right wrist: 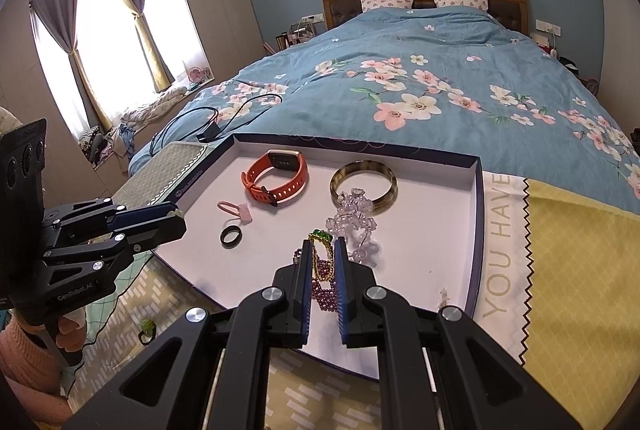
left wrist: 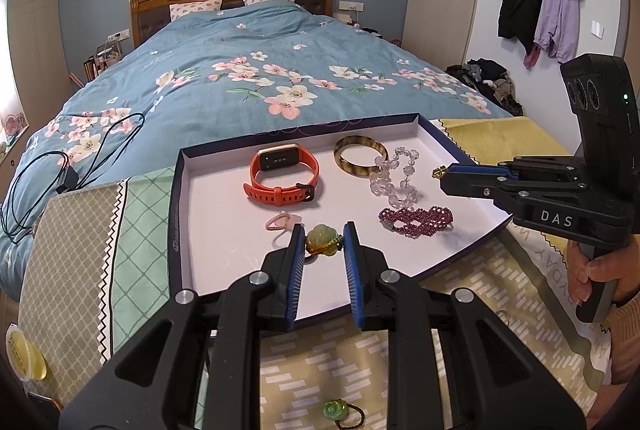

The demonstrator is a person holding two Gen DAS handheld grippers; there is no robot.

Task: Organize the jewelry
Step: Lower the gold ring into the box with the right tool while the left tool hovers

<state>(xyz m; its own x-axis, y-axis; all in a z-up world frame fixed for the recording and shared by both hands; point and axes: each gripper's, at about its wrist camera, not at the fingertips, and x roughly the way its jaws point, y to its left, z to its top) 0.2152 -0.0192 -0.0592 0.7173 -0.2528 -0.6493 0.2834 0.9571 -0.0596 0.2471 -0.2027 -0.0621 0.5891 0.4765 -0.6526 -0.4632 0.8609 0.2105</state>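
- The left tongs [left wrist: 323,244] are clamped on a green flower-bead ring [left wrist: 322,239], held over the near part of the white tray [left wrist: 224,230].
- The right tongs [right wrist: 323,254] are pinched together on a gold chain with a green stone [right wrist: 321,253], above the purple bead bracelet [right wrist: 325,294].
- Only the right view shows the black ring [right wrist: 231,236] left of its tips; the left tongs hide it in their own view.
- A hand [left wrist: 592,276] grips the right handle upright.
- Another green ring [left wrist: 340,413] lies outside the tray, behind the left tips.
- The clear bead bracelet [right wrist: 354,220] is partly hidden.
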